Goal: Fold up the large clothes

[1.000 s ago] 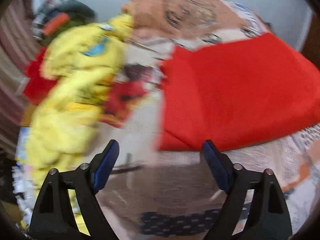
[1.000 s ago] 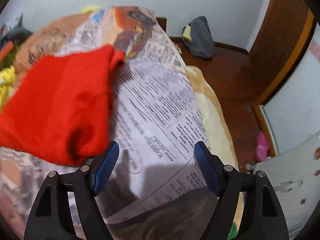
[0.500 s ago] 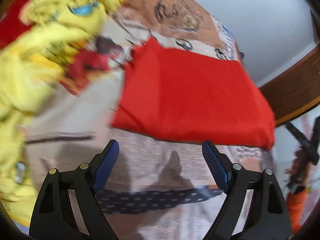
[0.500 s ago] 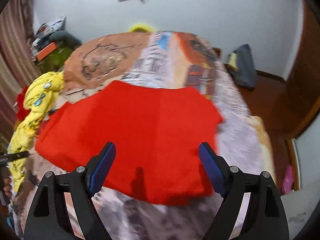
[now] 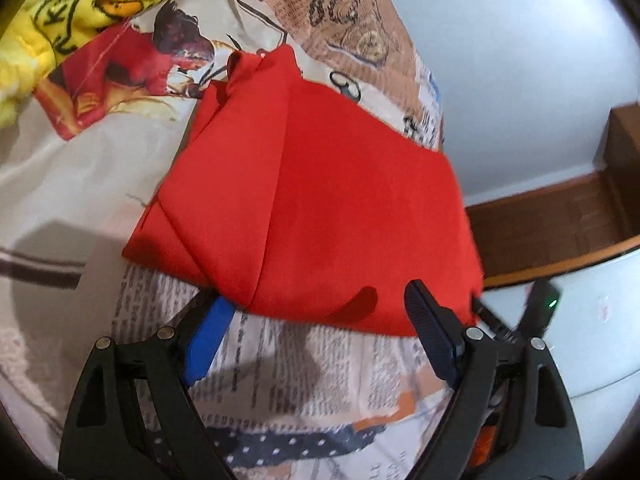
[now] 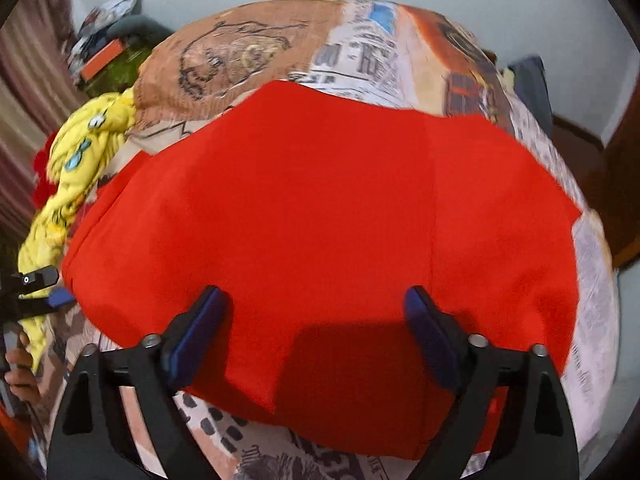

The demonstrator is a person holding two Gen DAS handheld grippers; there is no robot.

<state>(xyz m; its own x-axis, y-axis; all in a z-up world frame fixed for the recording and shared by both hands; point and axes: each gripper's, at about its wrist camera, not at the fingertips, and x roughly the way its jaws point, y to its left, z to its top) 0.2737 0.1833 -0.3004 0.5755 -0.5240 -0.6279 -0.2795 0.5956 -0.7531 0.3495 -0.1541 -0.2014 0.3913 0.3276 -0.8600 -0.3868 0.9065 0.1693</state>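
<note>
While both tools, left tool (image 5: 316,332) released and right tool (image 6: 316,336) still widening, hover empty over the red garment (image 6: 320,220) on the bed (image 5: 320,364), a shallow pinch could drag only its top layer and undo the fold.

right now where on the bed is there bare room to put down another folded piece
Bare bedsheet lies left of the red garment, below the yellow clothes, and beyond the garment's far edge. The yellow pile's corner is crowded.
</note>
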